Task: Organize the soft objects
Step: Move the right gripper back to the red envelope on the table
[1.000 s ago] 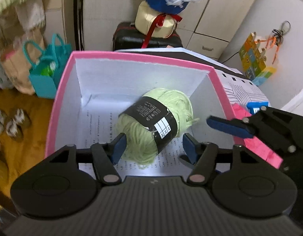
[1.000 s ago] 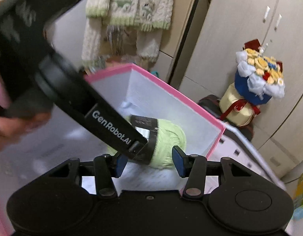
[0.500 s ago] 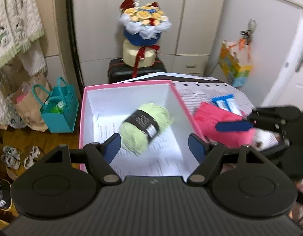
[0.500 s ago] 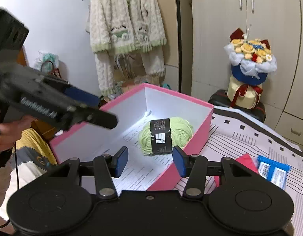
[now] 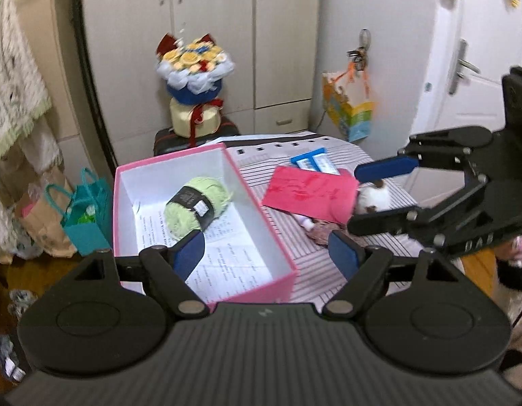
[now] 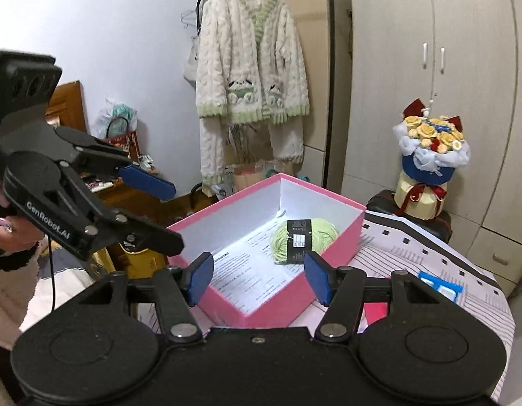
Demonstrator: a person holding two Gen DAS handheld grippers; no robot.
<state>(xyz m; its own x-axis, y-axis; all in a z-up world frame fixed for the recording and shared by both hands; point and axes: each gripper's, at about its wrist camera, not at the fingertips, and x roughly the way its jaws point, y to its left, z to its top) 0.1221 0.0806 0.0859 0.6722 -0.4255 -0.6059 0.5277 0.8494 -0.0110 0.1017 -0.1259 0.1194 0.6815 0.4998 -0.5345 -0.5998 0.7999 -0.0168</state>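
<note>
Sitting loose inside the open pink box (image 5: 207, 233), the green yarn ball (image 5: 196, 206) is lying on printed paper, nothing gripping it. Left gripper (image 5: 266, 253) jaws are opening, nothing between them, hovering over the box's near end. Right gripper (image 6: 257, 279) jaws are opening too, empty, pointing at the box from beside the striped table (image 5: 328, 270).

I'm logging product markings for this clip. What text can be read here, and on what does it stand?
"GenRobot.AI": white lettering on the black left gripper, seen from the right wrist.
Black band label on the light green yarn ball: too small to read.
Printed sheet lining the pink cardboard box: too small to read.
</note>
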